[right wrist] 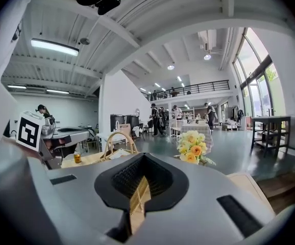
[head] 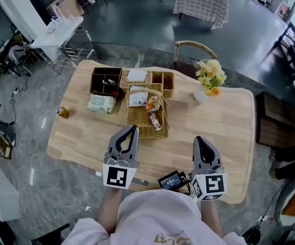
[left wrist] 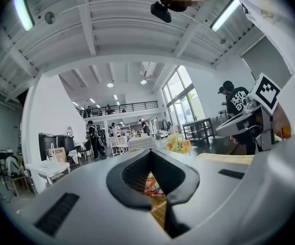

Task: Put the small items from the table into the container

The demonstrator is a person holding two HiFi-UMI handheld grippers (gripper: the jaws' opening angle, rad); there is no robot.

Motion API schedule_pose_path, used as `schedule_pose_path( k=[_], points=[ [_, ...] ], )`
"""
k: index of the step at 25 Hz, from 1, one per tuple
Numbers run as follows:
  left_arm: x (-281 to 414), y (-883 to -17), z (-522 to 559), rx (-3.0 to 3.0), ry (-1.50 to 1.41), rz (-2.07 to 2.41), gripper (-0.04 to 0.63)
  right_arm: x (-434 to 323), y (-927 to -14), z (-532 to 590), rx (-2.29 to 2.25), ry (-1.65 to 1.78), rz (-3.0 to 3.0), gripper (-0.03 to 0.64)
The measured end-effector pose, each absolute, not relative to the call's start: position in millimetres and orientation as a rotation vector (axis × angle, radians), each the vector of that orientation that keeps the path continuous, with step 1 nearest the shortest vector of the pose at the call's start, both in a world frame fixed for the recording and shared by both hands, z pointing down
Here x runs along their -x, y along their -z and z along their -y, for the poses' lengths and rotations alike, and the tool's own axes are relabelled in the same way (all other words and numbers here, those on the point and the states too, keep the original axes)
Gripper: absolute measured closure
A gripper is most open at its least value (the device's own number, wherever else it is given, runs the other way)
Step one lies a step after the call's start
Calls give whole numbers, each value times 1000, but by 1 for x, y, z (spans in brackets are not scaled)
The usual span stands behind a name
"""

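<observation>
A handled wicker basket (head: pixel 137 117) stands at the middle of the wooden table (head: pixel 219 121) with snack packets (head: pixel 153 111) inside. My left gripper (head: pixel 132 129) hovers just short of the basket's near edge, jaws shut with nothing between them. In the left gripper view, the basket (left wrist: pixel 160 212) and a red-orange packet (left wrist: pixel 151 184) show through the slit of the left gripper (left wrist: pixel 151 154). My right gripper (head: pixel 199 139) is over bare table to the right of the basket, shut and empty. Past the right gripper (right wrist: pixel 143 158), the right gripper view shows the basket (right wrist: pixel 118 139) ahead to the left.
A drink can (head: pixel 63 112) and a pale green pack (head: pixel 101 103) lie on the table's left part. A dark box (head: pixel 105 80) and two low wicker trays (head: pixel 136 77) sit behind the basket. A flower vase (head: pixel 209 80) stands back right. A black device (head: pixel 172 180) sits at the near edge.
</observation>
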State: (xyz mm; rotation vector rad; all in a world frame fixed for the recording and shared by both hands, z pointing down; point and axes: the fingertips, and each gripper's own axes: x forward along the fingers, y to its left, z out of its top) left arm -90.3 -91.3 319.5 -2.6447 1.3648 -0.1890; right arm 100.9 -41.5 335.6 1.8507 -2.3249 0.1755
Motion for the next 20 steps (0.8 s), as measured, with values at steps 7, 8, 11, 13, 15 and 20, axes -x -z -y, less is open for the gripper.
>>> schedule_pose_path(
  k=[7, 8, 11, 13, 15, 20],
  points=[
    [82, -322, 89, 2654, 196, -1367, 592, -102, -337, 52, -1832, -172, 2344, 598],
    [81, -323, 89, 2658, 199, -1363, 592, -101, -337, 52, -1828, -174, 2346, 598],
    [80, -325, 89, 2667, 196, -1365, 592, -99, -341, 53, -1818, -187, 2345, 598],
    [81, -325, 91, 2670, 193, -1368, 592, -97, -341, 54, -1813, -195, 2343, 598],
    [82, -324, 93, 2669, 194, -1368, 592, -97, -341, 55, -1808, -201, 2341, 598],
    [84, -325, 98, 2675, 192, -1373, 592, -93, -344, 59, -1786, -220, 2345, 598]
  ],
)
